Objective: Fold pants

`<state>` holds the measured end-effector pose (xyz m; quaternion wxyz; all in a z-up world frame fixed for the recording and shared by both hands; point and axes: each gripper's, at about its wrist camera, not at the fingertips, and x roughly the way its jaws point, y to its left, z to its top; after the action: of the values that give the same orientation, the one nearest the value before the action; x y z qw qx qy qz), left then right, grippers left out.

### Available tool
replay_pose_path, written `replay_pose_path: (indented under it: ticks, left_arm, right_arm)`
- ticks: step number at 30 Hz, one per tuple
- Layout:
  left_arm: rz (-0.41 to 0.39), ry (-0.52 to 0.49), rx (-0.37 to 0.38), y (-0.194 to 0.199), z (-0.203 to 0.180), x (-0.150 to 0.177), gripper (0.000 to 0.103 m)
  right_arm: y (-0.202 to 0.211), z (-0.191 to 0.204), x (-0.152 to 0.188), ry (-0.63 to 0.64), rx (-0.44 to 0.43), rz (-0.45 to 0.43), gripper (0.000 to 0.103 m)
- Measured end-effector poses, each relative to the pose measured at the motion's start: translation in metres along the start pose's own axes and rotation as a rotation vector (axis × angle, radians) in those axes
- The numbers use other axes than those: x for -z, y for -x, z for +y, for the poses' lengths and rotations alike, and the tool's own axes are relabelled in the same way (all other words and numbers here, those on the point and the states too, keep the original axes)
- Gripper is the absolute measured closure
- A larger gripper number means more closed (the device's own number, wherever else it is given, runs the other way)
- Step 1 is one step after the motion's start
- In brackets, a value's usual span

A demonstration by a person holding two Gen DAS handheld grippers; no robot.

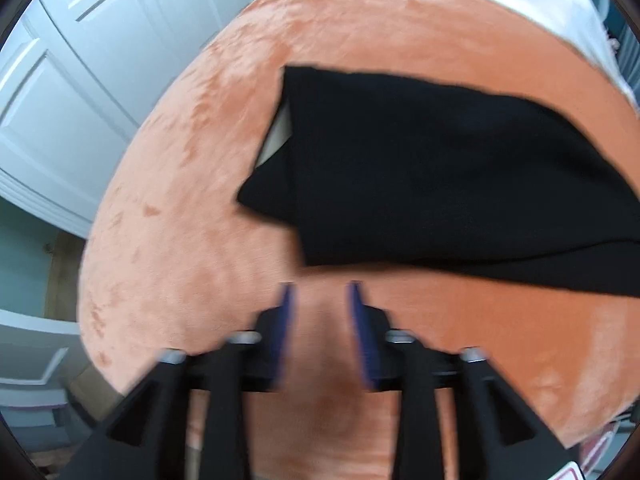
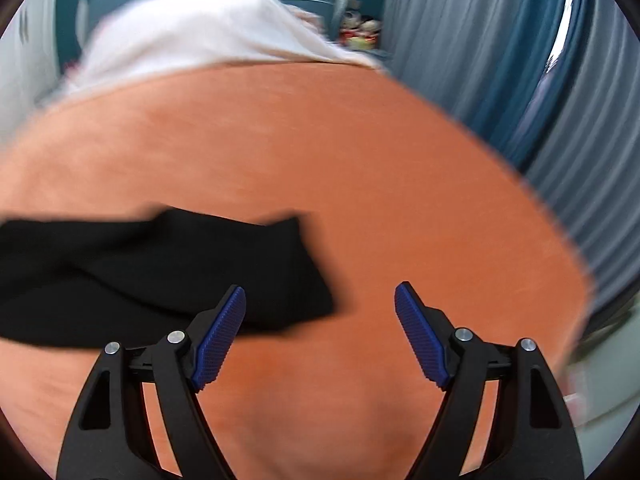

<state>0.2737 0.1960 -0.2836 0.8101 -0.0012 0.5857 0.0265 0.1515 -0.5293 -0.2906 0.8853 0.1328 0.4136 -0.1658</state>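
Note:
Black pants (image 1: 440, 176) lie folded flat on an orange blanket (image 1: 180, 208), with a pale lining showing at their left end. My left gripper (image 1: 320, 292) hovers just in front of the pants' near edge, its blue pads parted and only blanket between them. In the right wrist view the pants (image 2: 152, 272) stretch in from the left and end near the middle. My right gripper (image 2: 320, 300) stands wide open over the blanket (image 2: 360, 160) at that end; its left pad (image 2: 220, 336) overlaps the cloth's corner in the picture, and nothing is gripped.
A white sheet or pillow (image 2: 200, 28) lies at the far side of the bed. White panelled doors (image 1: 80, 80) stand beyond the bed's left edge, blue-grey curtains (image 2: 560, 100) beyond its right edge. Small items sit on a far shelf (image 2: 360, 32).

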Motion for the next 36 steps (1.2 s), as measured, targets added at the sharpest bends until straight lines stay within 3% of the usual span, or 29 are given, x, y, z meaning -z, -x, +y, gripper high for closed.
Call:
replay_pose_path:
  ticks: [1, 2, 4, 8, 12, 15, 16, 18, 20, 24, 26, 29, 31, 32, 35, 36]
  left_arm:
    - [-0.015, 0.019, 0.033, 0.005, -0.006, -0.003, 0.035]
    - [-0.022, 0.038, 0.045, 0.006, -0.009, -0.005, 0.028]
    - [-0.021, 0.078, 0.100, 0.003, -0.017, -0.013, 0.028]
    - [0.019, 0.155, 0.120, -0.017, -0.015, -0.024, 0.028]
    - [0.069, 0.319, 0.197, -0.039, 0.020, -0.023, 0.028]
    - [0.099, 0.368, 0.195, -0.052, 0.034, -0.021, 0.028]
    - [0.105, 0.384, 0.206, -0.056, 0.038, -0.020, 0.032]
    - [0.084, 0.394, 0.239, -0.055, 0.041, -0.021, 0.064]
    - [0.083, 0.368, 0.229, -0.052, 0.040, -0.026, 0.076]
    - [0.114, 0.332, 0.268, -0.060, 0.050, -0.036, 0.081]
    - [0.088, 0.289, 0.276, -0.052, 0.057, -0.045, 0.082]
    - [-0.075, 0.139, 0.184, -0.009, 0.067, -0.067, 0.081]
    - [-0.113, 0.060, 0.095, -0.002, 0.072, -0.079, 0.080]
    - [-0.093, 0.041, 0.053, -0.010, 0.074, -0.082, 0.080]
    - [0.085, -0.031, -0.032, -0.065, 0.068, -0.070, 0.079]
    - [0.090, -0.051, -0.043, -0.068, 0.063, -0.066, 0.079]
  right_arm:
    - [-0.003, 0.020, -0.003, -0.013, -0.076, 0.016, 0.028]
    - [-0.011, 0.052, -0.005, -0.011, -0.162, 0.048, 0.028]
    - [-0.023, 0.097, -0.004, 0.008, -0.243, 0.097, 0.028]
    - [-0.028, 0.194, 0.017, 0.067, -0.386, 0.144, 0.028]
    - [-0.021, 0.265, 0.045, 0.142, -0.414, 0.179, 0.028]
    - [-0.021, 0.306, 0.063, 0.141, -0.444, 0.235, 0.028]
    - [-0.018, 0.317, 0.068, 0.143, -0.445, 0.240, 0.028]
    - [-0.014, 0.337, 0.078, 0.151, -0.447, 0.248, 0.028]
    - [-0.013, 0.351, 0.080, 0.150, -0.450, 0.257, 0.028]
    - [-0.003, 0.372, 0.087, 0.206, -0.419, 0.242, 0.028]
    - [0.004, 0.377, 0.091, 0.241, -0.388, 0.225, 0.028]
    - [0.017, 0.379, 0.091, 0.259, -0.371, 0.204, 0.027]
    - [0.021, 0.379, 0.090, 0.247, -0.361, 0.190, 0.026]
    - [0.021, 0.377, 0.092, 0.240, -0.352, 0.188, 0.025]
    - [0.012, 0.366, 0.099, 0.193, -0.324, 0.223, 0.025]
    - [0.012, 0.357, 0.102, 0.170, -0.320, 0.233, 0.025]
